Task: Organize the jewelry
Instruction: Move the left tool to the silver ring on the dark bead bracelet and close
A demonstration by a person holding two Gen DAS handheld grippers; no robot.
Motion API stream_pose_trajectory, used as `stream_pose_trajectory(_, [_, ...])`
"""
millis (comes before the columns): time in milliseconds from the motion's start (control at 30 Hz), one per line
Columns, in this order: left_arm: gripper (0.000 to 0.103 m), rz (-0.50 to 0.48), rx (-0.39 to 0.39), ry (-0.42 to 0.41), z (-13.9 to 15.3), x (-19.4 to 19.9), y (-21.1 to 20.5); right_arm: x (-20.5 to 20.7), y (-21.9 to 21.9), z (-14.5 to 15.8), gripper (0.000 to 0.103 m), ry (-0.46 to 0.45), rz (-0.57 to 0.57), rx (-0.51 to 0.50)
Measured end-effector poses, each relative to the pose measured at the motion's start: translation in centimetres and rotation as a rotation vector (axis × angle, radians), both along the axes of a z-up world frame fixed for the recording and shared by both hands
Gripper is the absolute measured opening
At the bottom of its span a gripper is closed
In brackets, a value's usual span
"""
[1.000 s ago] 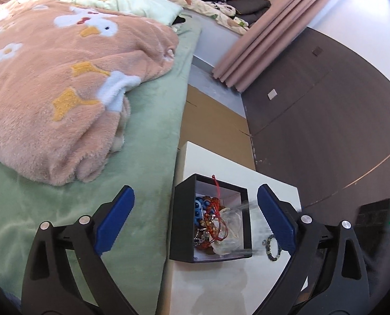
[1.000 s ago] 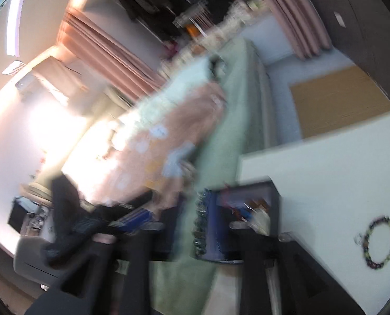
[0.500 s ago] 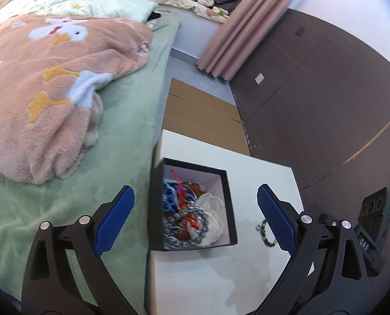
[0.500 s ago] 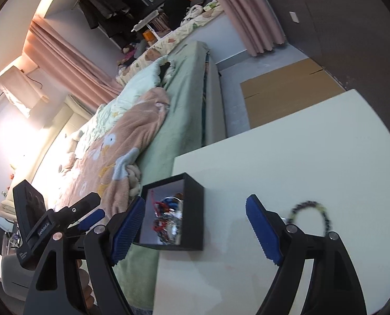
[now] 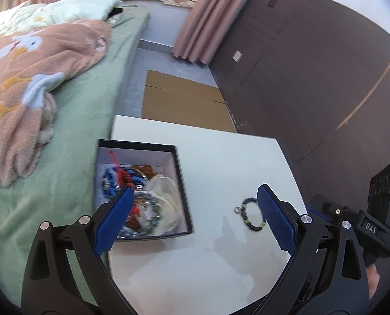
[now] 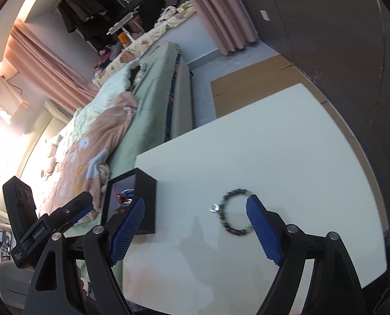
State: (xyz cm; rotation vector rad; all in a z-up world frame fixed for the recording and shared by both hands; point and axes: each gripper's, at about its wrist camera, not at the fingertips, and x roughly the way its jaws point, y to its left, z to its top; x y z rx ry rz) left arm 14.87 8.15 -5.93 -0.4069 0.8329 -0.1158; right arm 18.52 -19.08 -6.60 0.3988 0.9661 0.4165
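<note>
Nearest the right wrist camera, the right gripper (image 6: 195, 225) hangs over the white table (image 6: 286, 157) with its blue fingers (image 6: 261, 229) spread wide and nothing between them, a spread that seems meant to straddle the beaded bracelet (image 6: 234, 214) lying loose on the table just ahead; the bracelet's far arc sits right beside the tip of the right-hand finger, and a small silver charm points toward the box. The left gripper (image 5: 195, 218) likewise hovers with its fingers (image 5: 114, 220) well apart and empty, one finger over the near corner of the black box (image 5: 180, 173), the other near the bracelet (image 5: 252, 216), as if placed to steady or guard the box while the other hand collects. A little farther, that open-topped box stands at the table's edge nearest the bed, already holding a tangle of blue beads, red cord and a clear pouch, so the bracelet looks like the last stray piece. Beyond lie the green bed (image 5: 89, 99) with its peach blanket (image 5: 32, 78), flattened cardboard (image 5: 181, 105) on the floor, and pink curtains (image 5: 200, 21).
</note>
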Motion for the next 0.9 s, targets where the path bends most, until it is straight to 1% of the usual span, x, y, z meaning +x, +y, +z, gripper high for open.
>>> stream_pose_trajectory(100, [0.094,-0.034,0.022,0.001,-0.1,0.4,-1.6,0.1,-0.8,-0.4,0.071,0.017,-0.003,-0.021])
stream_pose_trajectory(167, [0.092,-0.065,0.040,0.007,-0.3,0.6,-2.9,0.3,-1.6,-0.8,0.069,0.035,-0.008,-0.028])
stream_pose_trajectory(267, [0.082,-0.107,0.050,0.027,-0.9,0.9,-4.3,0.5,-2.5,-1.3,0.066,0.057,-0.024,-0.032])
stream_pose_trajectory(333, [0.071,-0.135,0.068,0.044,-1.5,1.1,-5.4,0.7,-3.0,-1.7,0.063,0.074,-0.031,-0.037])
stream_pose_trajectory(367, [0.068,-0.151,0.078,0.052,-1.8,1.3,-5.9,0.8,-3.1,-1.9,0.062,0.081,-0.033,-0.042])
stream_pose_trajectory(433, [0.062,-0.182,0.097,0.061,-2.4,1.5,-6.8,1.0,-3.4,-2.3,0.055,0.097,-0.033,-0.053])
stream_pose_trajectory(467, [0.061,-0.196,0.108,0.064,-2.5,1.6,-7.3,1.2,-3.5,-2.5,0.052,0.104,-0.039,-0.055])
stream_pose_trajectory(500, [0.060,-0.217,0.127,0.068,-2.8,1.7,-8.0,1.3,-3.8,-2.6,0.046,0.109,-0.048,-0.056])
stream_pose_trajectory(533, [0.059,-0.230,0.142,0.071,-3.0,1.7,-8.5,1.6,-4.0,-2.8,0.044,0.117,-0.059,-0.057])
stream_pose_trajectory(600, [0.057,-0.257,0.184,0.089,-3.6,2.0,-9.5,2.0,-4.2,-3.0,0.044,0.125,-0.065,-0.058])
stream_pose_trajectory(633, [0.053,-0.265,0.200,0.103,-4.0,2.3,-9.9,2.2,-4.2,-3.2,0.044,0.131,-0.066,-0.060])
stream_pose_trajectory(700, [0.048,-0.280,0.209,0.126,-4.7,2.7,-10.3,2.6,-4.4,-3.3,0.044,0.136,-0.067,-0.061])
stream_pose_trajectory(800, [0.047,-0.304,0.239,0.144,-5.5,3.3,-11.4,2.9,-4.8,-3.3,0.044,0.135,-0.073,-0.063])
stream_pose_trajectory(833, [0.045,-0.309,0.245,0.147,-5.7,3.5,-11.6,3.0,-5.0,-3.2,0.044,0.135,-0.077,-0.063])
stream_pose_trajectory(867, [0.043,-0.315,0.251,0.154,-6.0,3.7,-11.9,3.1,-5.2,-3.2,0.044,0.135,-0.081,-0.066])
stream_pose_trajectory(900, [0.040,-0.321,0.256,0.166,-6.5,4.0,-12.2,3.2,-5.4,-3.3,0.041,0.137,-0.084,-0.071])
